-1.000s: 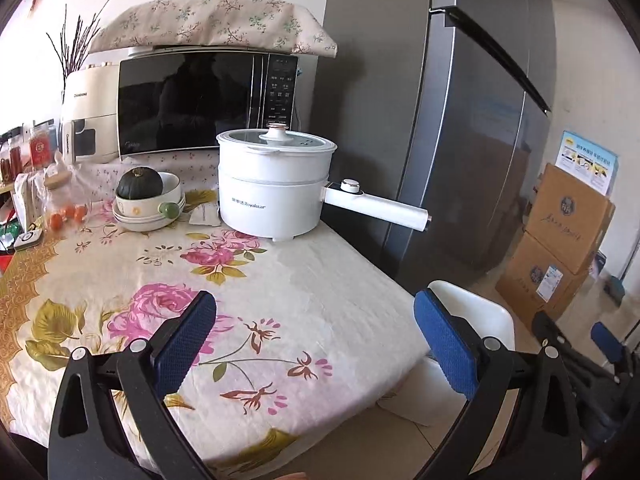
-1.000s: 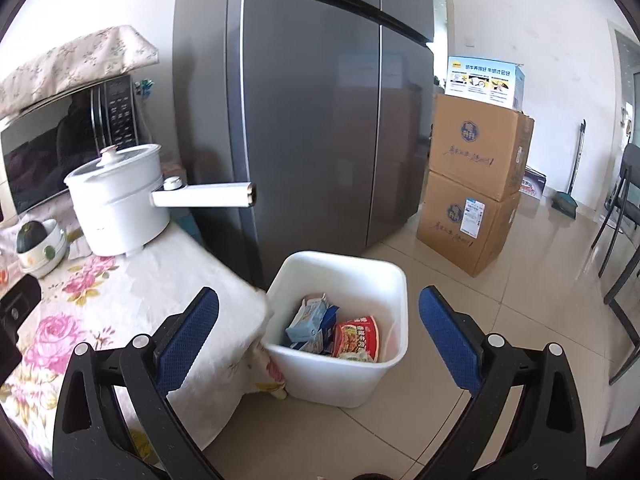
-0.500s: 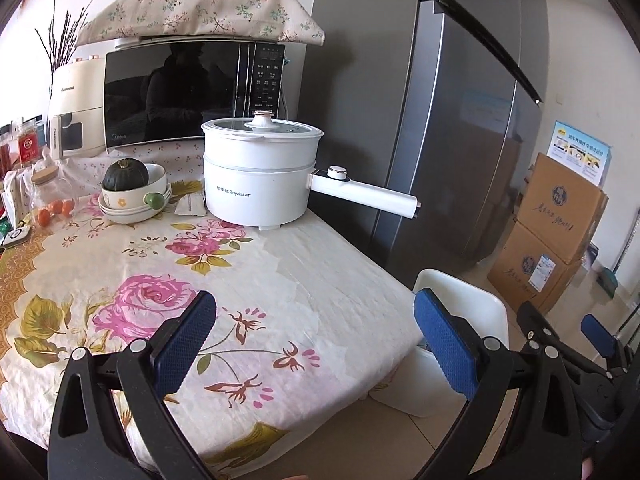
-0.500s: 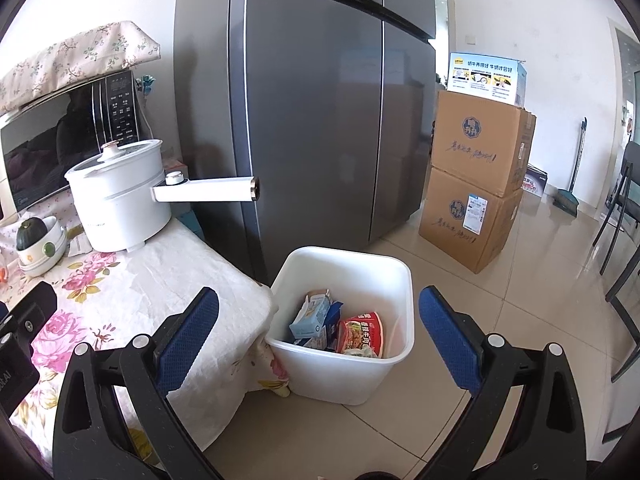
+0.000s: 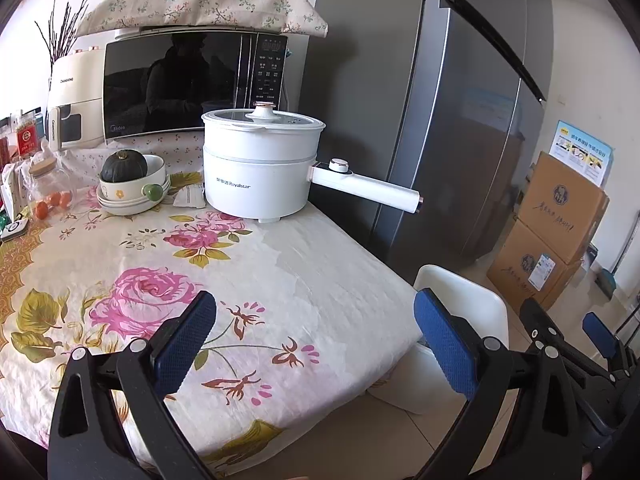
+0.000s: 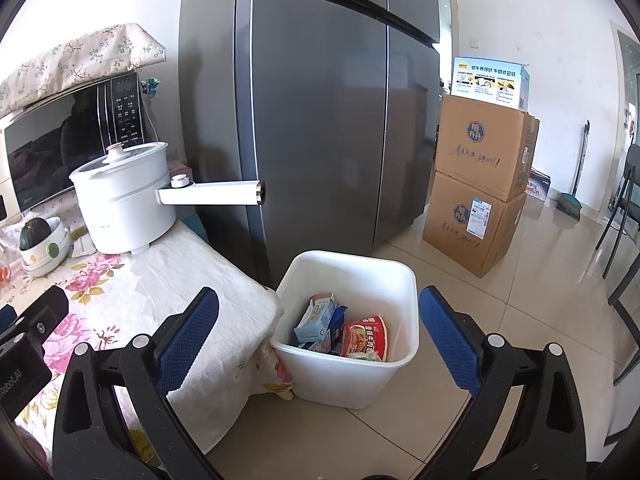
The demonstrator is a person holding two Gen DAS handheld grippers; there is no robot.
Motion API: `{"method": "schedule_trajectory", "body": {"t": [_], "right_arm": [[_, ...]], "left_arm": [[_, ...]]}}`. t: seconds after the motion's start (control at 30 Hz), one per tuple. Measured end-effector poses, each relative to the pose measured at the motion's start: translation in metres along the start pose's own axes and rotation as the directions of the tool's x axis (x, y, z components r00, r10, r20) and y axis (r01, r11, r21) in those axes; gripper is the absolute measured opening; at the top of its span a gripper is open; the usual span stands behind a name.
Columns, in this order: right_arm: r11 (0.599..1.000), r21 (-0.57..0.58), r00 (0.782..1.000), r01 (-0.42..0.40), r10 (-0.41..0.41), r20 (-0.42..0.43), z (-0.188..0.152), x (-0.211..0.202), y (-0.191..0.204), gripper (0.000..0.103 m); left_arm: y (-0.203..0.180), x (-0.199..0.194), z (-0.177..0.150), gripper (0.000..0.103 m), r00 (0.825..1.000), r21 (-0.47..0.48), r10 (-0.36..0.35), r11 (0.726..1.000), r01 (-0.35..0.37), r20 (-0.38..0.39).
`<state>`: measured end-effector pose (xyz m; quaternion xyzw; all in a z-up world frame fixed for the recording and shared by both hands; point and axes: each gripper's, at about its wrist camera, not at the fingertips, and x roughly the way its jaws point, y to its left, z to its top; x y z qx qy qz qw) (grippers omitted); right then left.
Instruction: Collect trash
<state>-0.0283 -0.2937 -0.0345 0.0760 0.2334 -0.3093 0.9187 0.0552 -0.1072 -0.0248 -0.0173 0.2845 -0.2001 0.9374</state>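
Hovering left gripper (image 5: 314, 344) and right gripper (image 6: 318, 338), textured blue pads spread, empty, glossy white rectangular bin (image 6: 394, 376) holding crinkled wrappers (image 6: 366, 338)

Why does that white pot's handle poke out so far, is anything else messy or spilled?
The white pot sits near the table's corner, so its long handle overhangs the edge toward the fridge. Trash sits inside the white bin; nothing looks spilled.

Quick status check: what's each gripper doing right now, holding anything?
Left gripper: open, holding nothing, over the table.
Right gripper: open, holding nothing, above the white bin.
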Motion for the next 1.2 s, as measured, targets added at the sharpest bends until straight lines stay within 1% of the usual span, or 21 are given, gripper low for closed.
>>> {"method": "schedule_trajectory", "body": {"t": [0.3,0.57,0.63,0.7,0.73,0.8,0.93,0.97,1.0,1.1,1.2], "right_arm": [[1.0,0.0,1.0,-0.001,0.001,-0.003,-0.0001,0.001,0.0007,0.096],[1.0,0.001,1.0,-0.001,0.001,-0.004,-0.001,0.0012,0.0003,0.096],[1.0,0.0,1.0,-0.001,0.001,-0.004,-0.0008,0.0012,0.0002,0.096],[1.0,0.002,1.0,-0.002,0.002,-0.005,-0.0006,0.0011,-0.0002,0.096],[1.0,0.002,1.0,-0.001,0.001,-0.004,-0.0005,0.0011,0.0,0.096],[1.0,0.004,1.0,0.0,0.0,-0.004,-0.0015,0.0017,-0.0005,0.096],[1.0,0.005,1.0,0.0,0.0,-0.003,-0.0018,0.0021,-0.0008,0.096],[1.0,0.004,1.0,-0.001,0.001,-0.002,-0.0021,0.0019,-0.0007,0.096],[1.0,0.004,1.0,-0.002,0.002,-0.001,-0.002,0.002,-0.0008,0.096],[1.0,0.002,1.0,-0.007,0.007,0.002,-0.0029,0.0019,-0.0004,0.096],[1.0,-0.001,1.0,-0.011,0.011,0.006,-0.0029,0.0007,0.0007,0.096]], "left_arm": [[-0.0014,0.0003,-0.001,0.096,1.0,0.009,-0.006,1.0,0.006,0.001],[-0.0005,0.0008,0.0001,0.096,1.0,0.02,0.007,1.0,-0.007,0.007],[-0.0017,0.0012,-0.0004,0.093,1.0,0.029,0.006,1.0,-0.006,0.008],[-0.0026,0.0035,-0.0013,0.08,1.0,0.037,-0.003,0.999,0.003,-0.003],[-0.0027,0.0053,-0.0019,0.079,1.0,0.038,-0.007,0.999,0.008,-0.012],[-0.003,0.008,-0.0026,0.079,0.999,0.042,-0.02,0.999,0.021,-0.025],[-0.0032,0.0068,-0.0017,0.079,1.0,0.044,-0.02,0.999,0.02,-0.016],[-0.0029,0.0062,-0.0012,0.082,1.0,0.041,-0.019,0.999,0.02,-0.013],[-0.0025,0.0059,-0.001,0.088,1.0,0.037,-0.02,0.999,0.02,-0.012],[-0.0023,0.006,-0.0008,0.094,1.0,0.034,-0.014,0.999,0.015,-0.013],[-0.002,0.0052,-0.001,0.094,1.0,0.033,-0.002,0.999,0.002,-0.008]]}}
